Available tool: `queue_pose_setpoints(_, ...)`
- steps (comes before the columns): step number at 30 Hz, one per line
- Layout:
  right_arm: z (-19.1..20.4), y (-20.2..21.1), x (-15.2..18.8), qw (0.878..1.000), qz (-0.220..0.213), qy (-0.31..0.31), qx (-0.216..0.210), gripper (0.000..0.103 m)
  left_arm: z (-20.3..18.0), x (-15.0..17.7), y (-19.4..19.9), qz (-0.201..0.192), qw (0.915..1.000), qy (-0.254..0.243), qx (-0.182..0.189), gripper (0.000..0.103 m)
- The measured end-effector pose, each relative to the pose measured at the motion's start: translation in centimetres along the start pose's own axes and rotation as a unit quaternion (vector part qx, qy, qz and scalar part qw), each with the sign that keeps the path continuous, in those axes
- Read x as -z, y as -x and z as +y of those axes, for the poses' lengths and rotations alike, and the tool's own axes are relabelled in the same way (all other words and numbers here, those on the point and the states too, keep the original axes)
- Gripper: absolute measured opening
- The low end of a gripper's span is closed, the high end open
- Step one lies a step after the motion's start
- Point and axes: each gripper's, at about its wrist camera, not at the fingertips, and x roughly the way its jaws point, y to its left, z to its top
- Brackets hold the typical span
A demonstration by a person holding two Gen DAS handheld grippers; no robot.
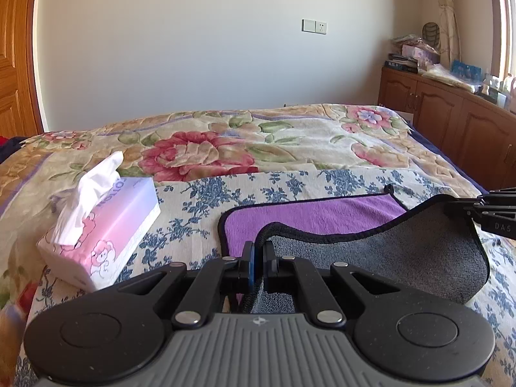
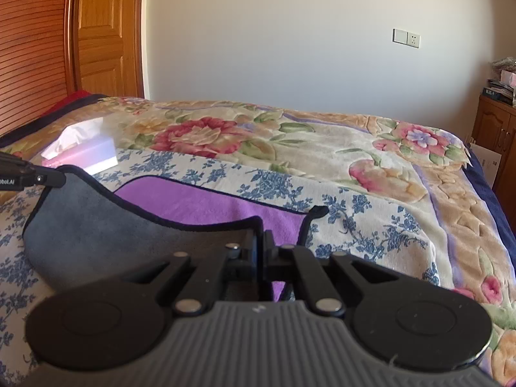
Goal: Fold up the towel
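Observation:
A towel (image 1: 403, 245), purple on one face and grey on the other with black trim, lies on a blue-flowered cloth on the bed. Its near edge is lifted, so the grey face hangs over the purple face (image 1: 309, 213). My left gripper (image 1: 258, 251) is shut on the towel's near left corner. My right gripper (image 2: 261, 242) is shut on the near right corner; it also shows at the right edge of the left wrist view (image 1: 477, 206). In the right wrist view the towel (image 2: 96, 225) sags between both grippers, and the left gripper (image 2: 54, 177) shows at far left.
A pink and white tissue box (image 1: 106, 229) stands on the bed left of the towel, also in the right wrist view (image 2: 80, 151). The floral blanket (image 1: 225, 142) covers the bed beyond. A wooden cabinet (image 1: 451, 109) with clutter stands at right. A wooden door (image 2: 106, 32) is at left.

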Motion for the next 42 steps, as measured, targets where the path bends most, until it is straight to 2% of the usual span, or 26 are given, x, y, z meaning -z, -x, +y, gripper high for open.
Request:
queue_pose_setpoints(16,-0.9,-2.8,-1.4,1.000,-0.003,0.010,0.015,0.004,0.6,-2.2,-2.9,-0.008,0.9999,-0.005,-0.006,0.006)
queue_pose_setpoints(29,-1.2,-5.0,-1.7,0.998,0.001,0.053,0.032,0.004,0.3,-2.9,-5.1,-0.021,0.9997,-0.005,-0.009,0.006)
queue_pose_setpoints(42,-2.2,-6.8,-1.8,0.999,-0.001,0.030,0.042,0.004,-0.1,-3.4,-6.8,-0.022,0.9994,-0.018,-0.022,0.006)
